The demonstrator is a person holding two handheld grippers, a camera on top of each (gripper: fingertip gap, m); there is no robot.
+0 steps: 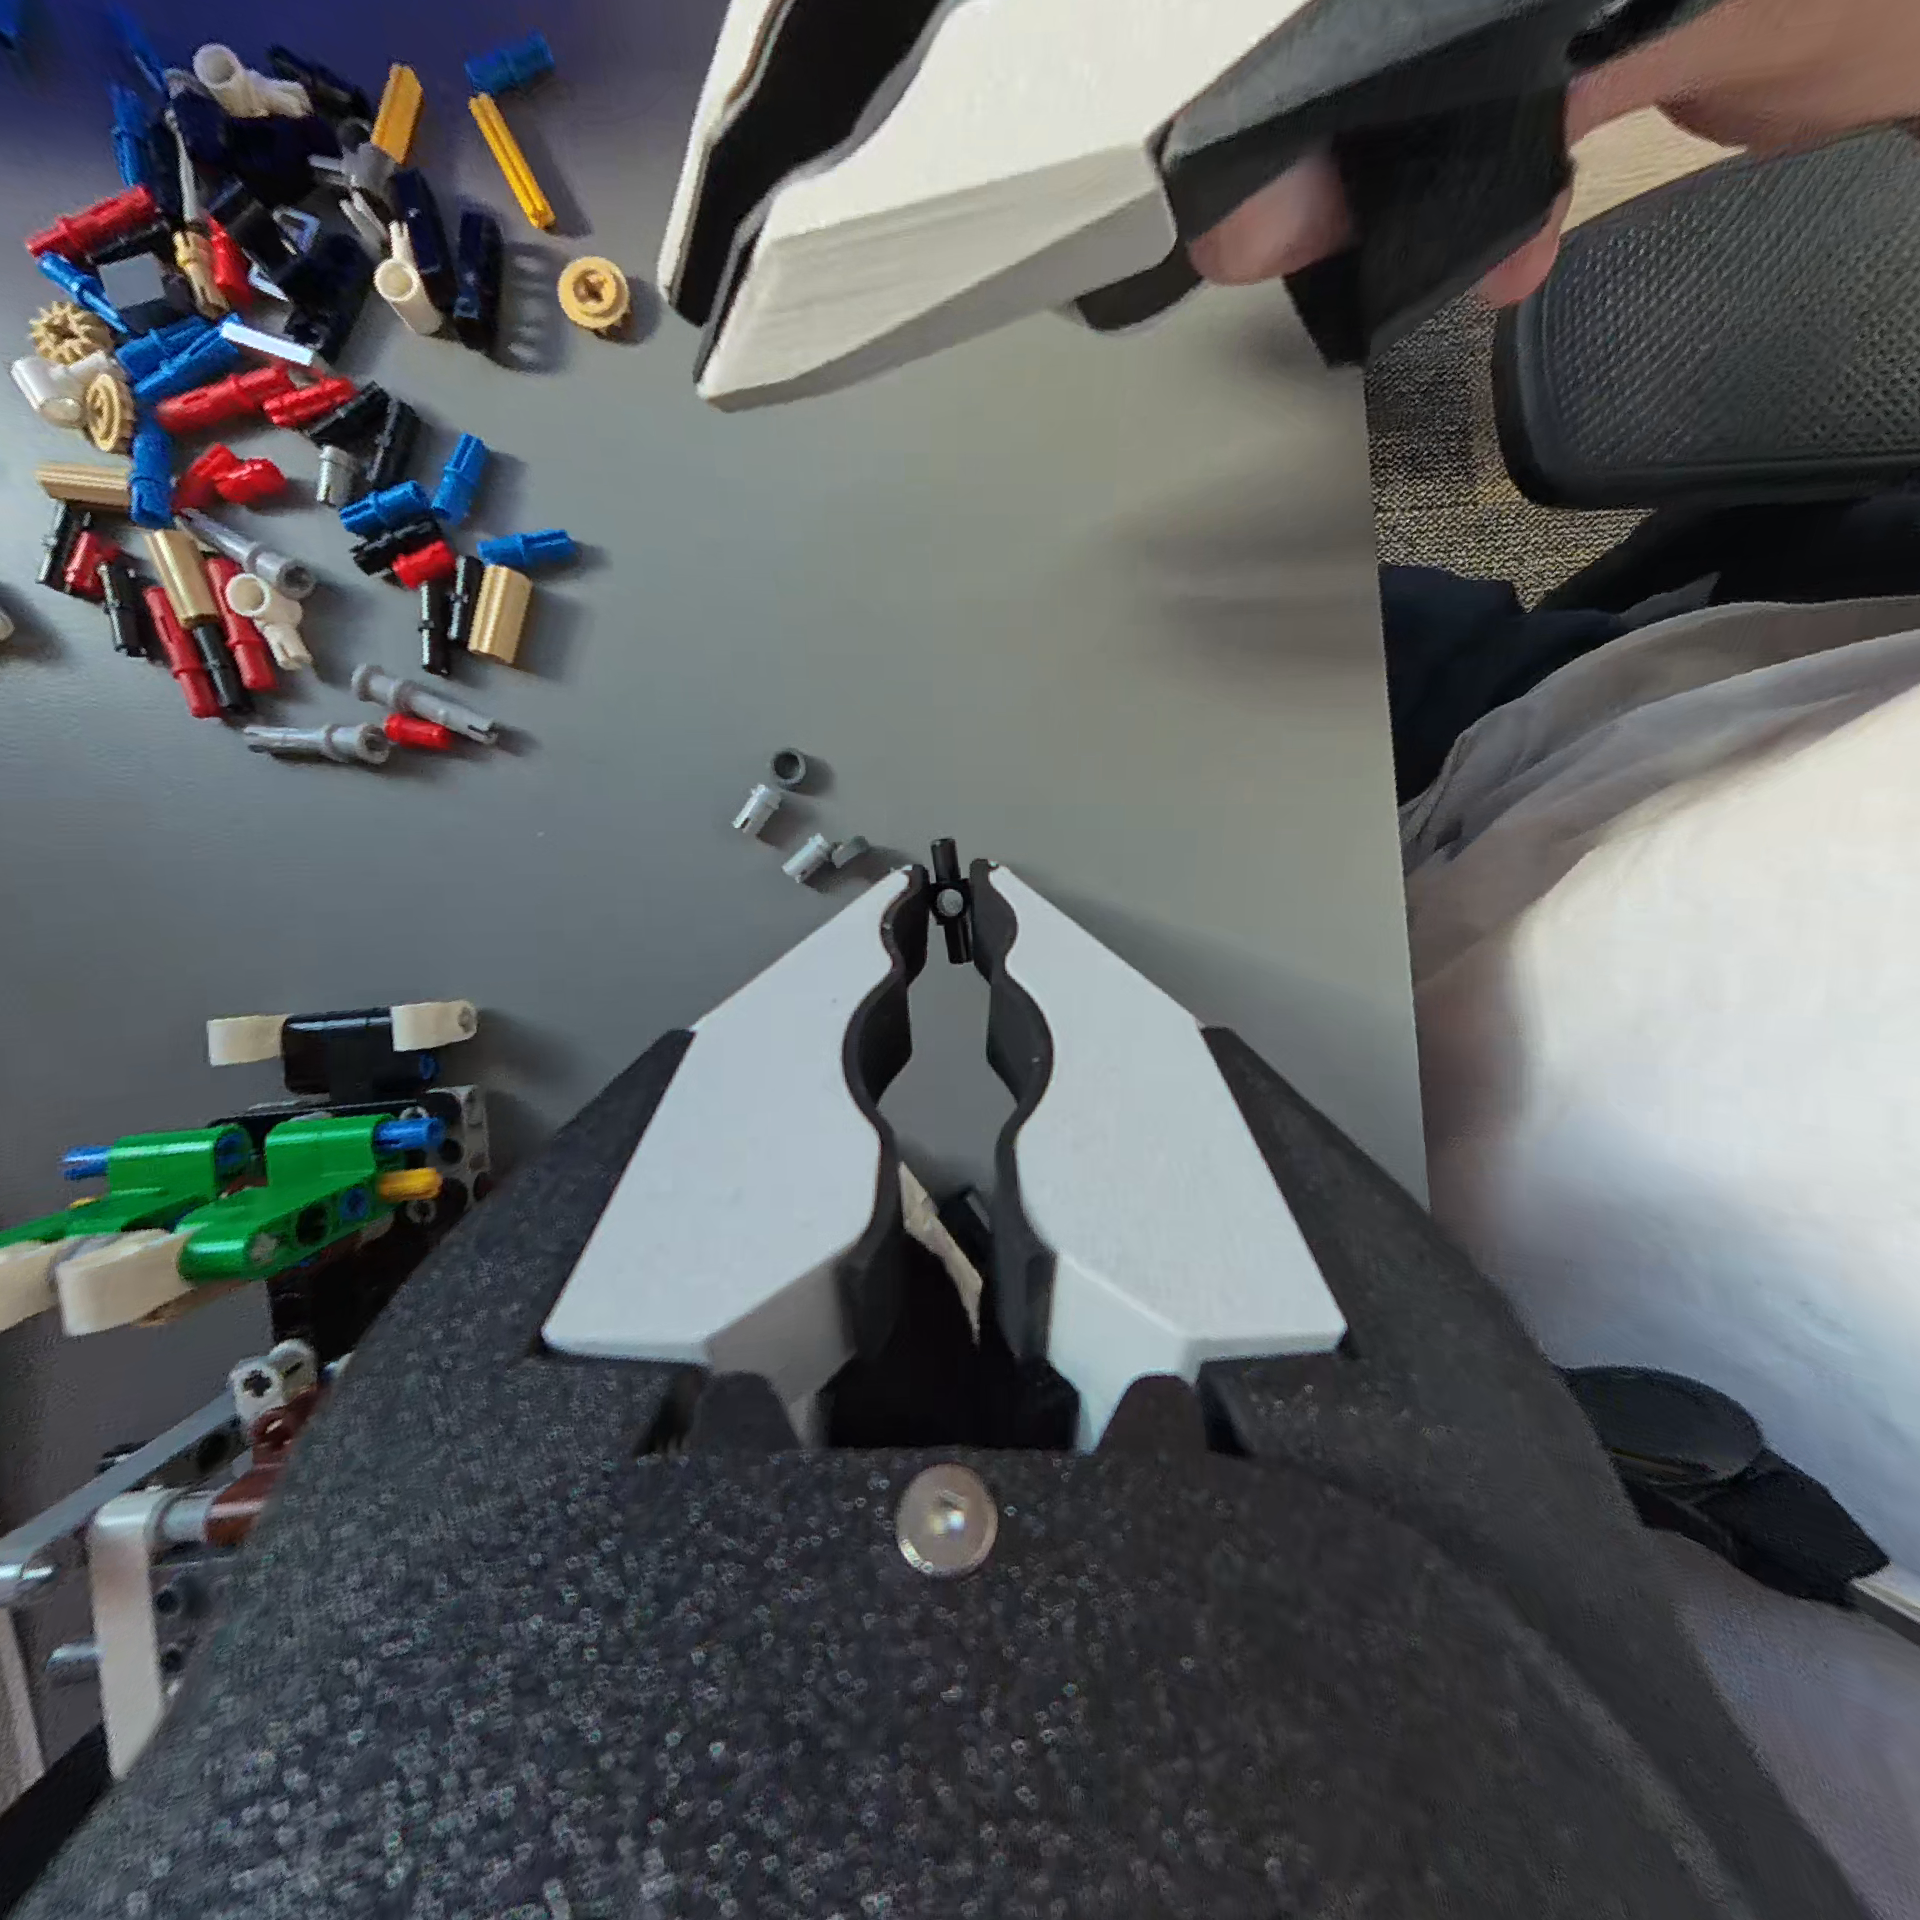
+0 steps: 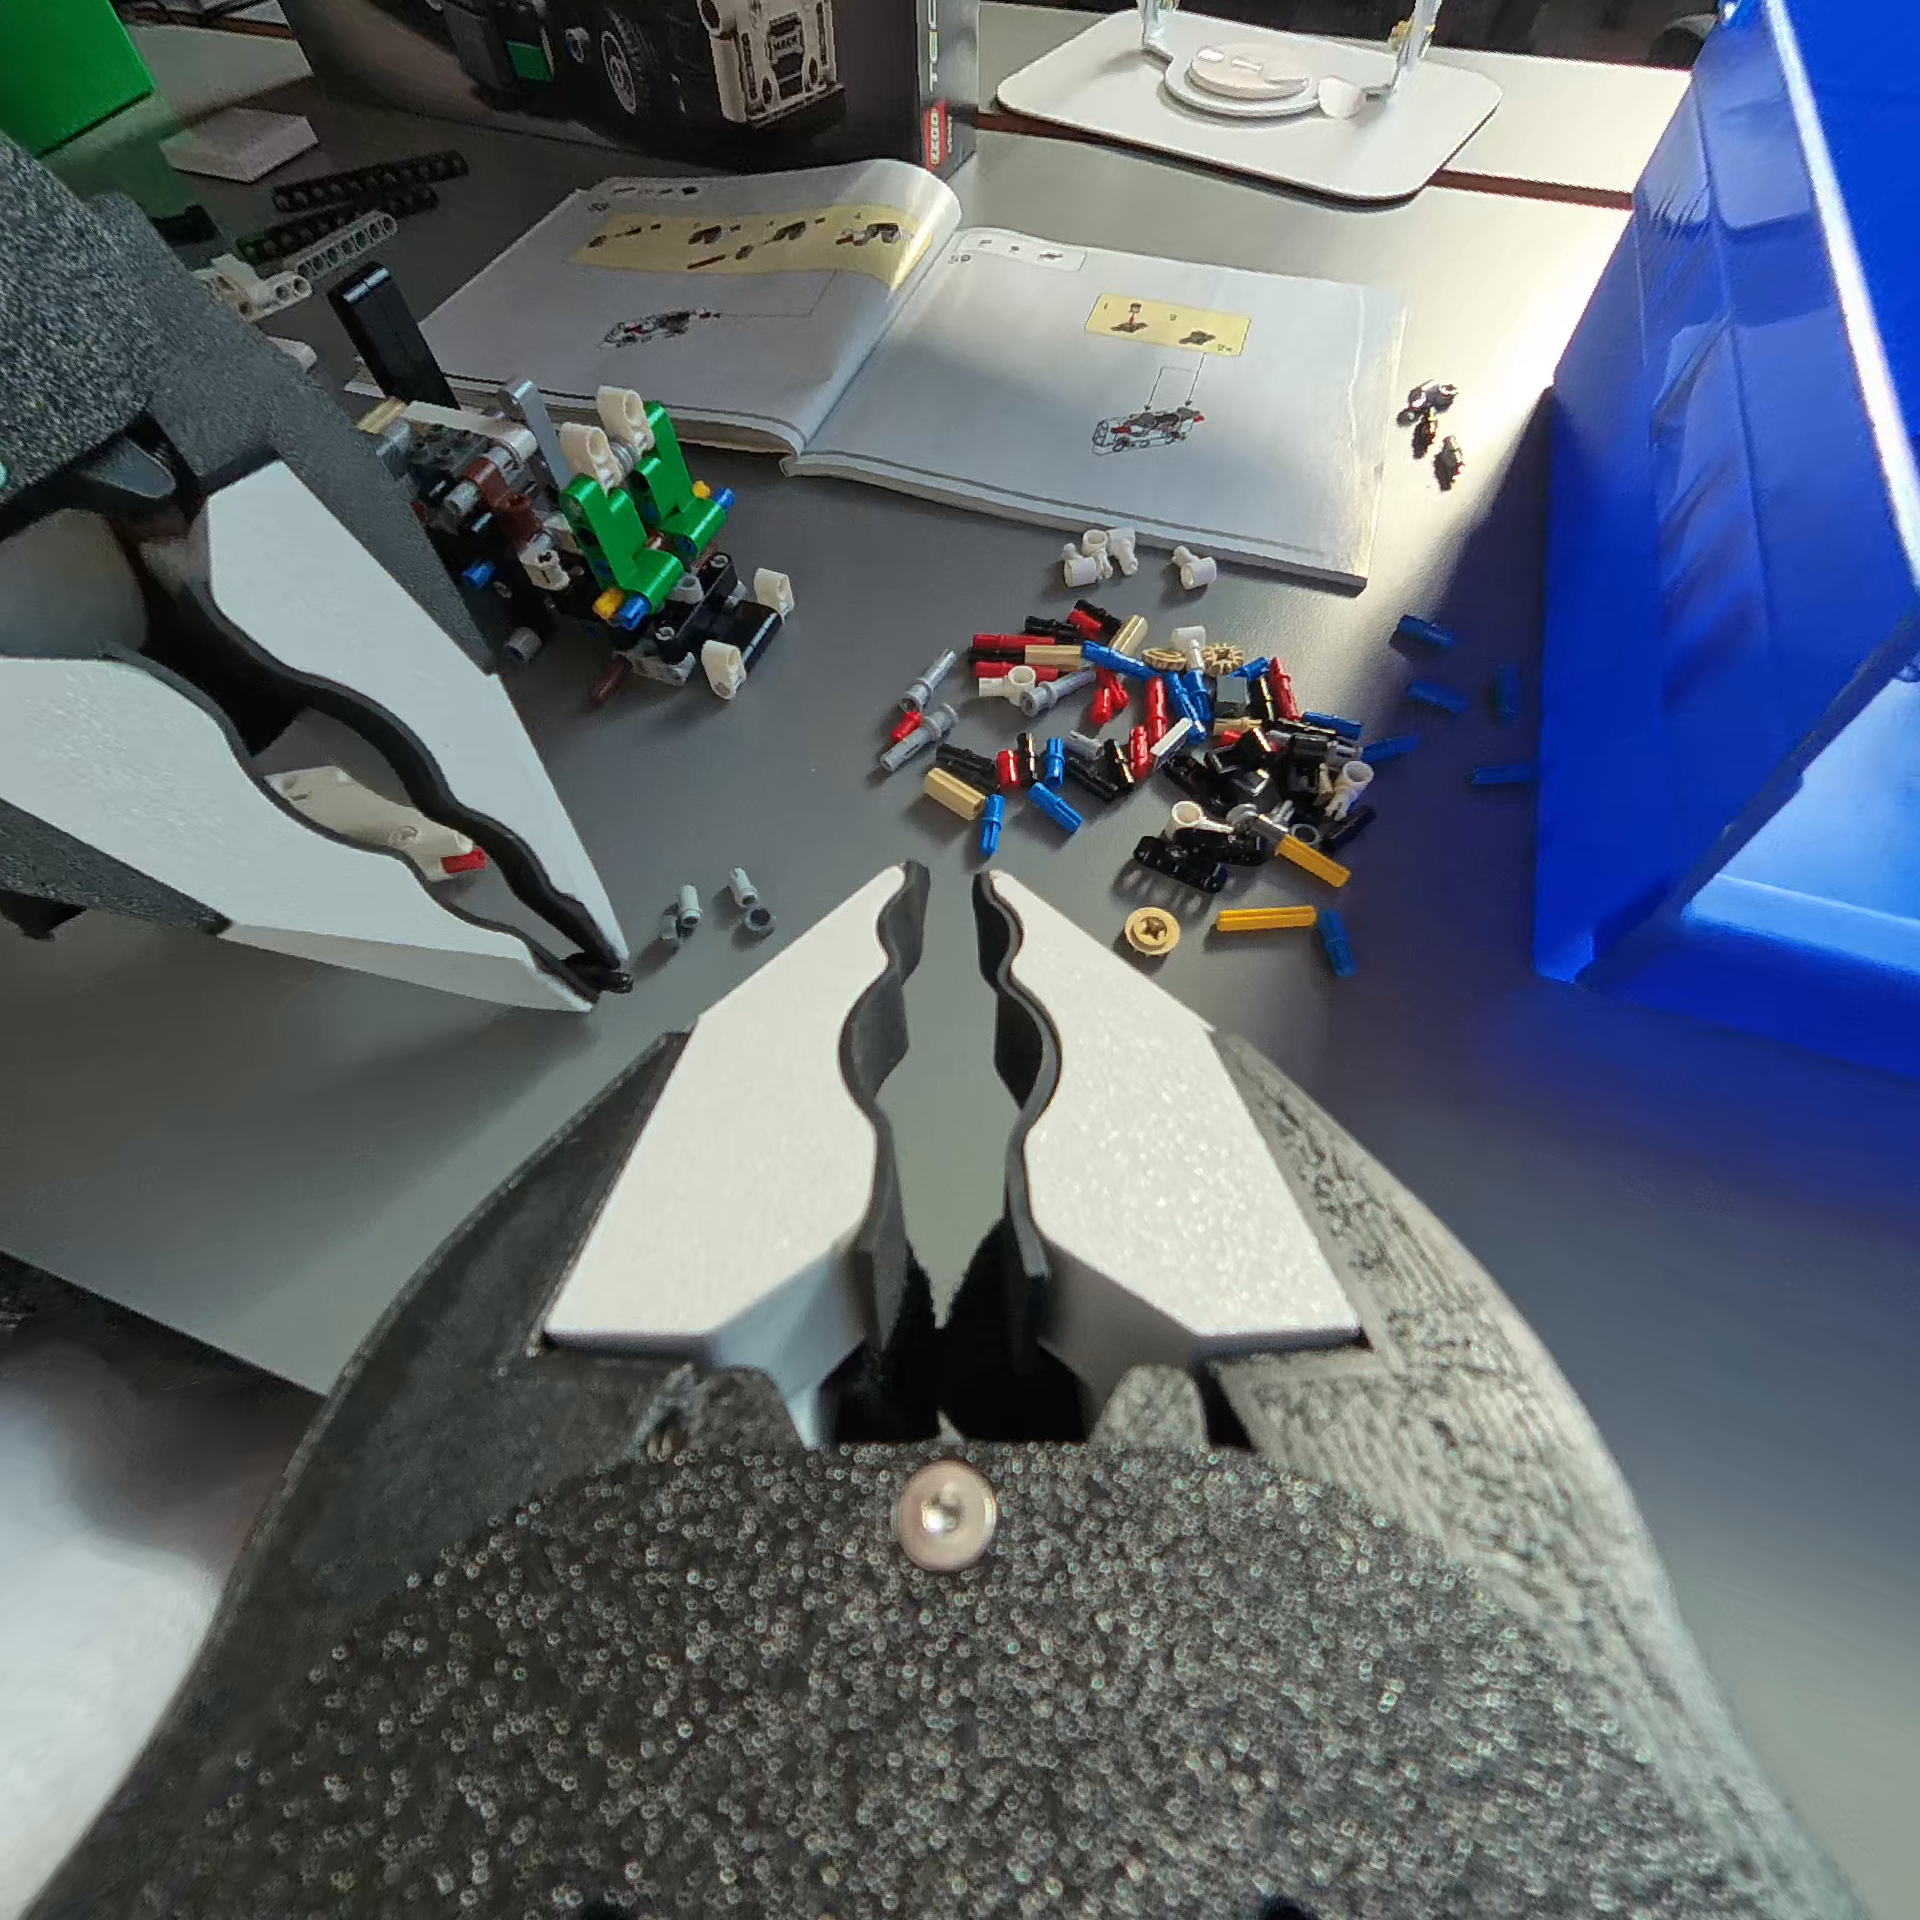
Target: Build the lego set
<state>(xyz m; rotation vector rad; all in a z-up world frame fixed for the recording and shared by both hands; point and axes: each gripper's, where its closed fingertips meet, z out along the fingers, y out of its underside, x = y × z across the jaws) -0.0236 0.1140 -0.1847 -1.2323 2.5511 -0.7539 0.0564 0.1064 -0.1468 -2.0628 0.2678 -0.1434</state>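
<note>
Grey worktop (image 2: 727,1091) carries everything here. The left hand-held gripper (image 1: 948,904) has its two black-lined fingertips pinched on a small black connector pin (image 1: 948,902) — the pin stands crosswise between the pads, one end poking out past the tips, low over the worktop near its edge. Just beside those tips, to their left, lie a few small grey bushes and pins (image 1: 795,816), loose and apart from the larger heap.

The right hand-held gripper (image 2: 951,883) hovers with a narrow gap between its fingertips and nothing in it; the bare worktop shows through the slit. In the left wrist view it appears above, raised off the surface, with a gloved hand (image 1: 1403,208) around its body.

Nearest the right hand-held gripper are a tan round piece (image 2: 1151,928) and a yellow axle (image 2: 1265,918), just right of its tips. Beyond them spreads a scattered pile of red, blue, black and tan building pieces (image 2: 1143,727). A partly built model with green parts (image 2: 634,540) stands to the left of the pile, an open instruction booklet (image 2: 935,364) lies behind it, and a blue bin (image 2: 1714,520) stands at the right.
</note>
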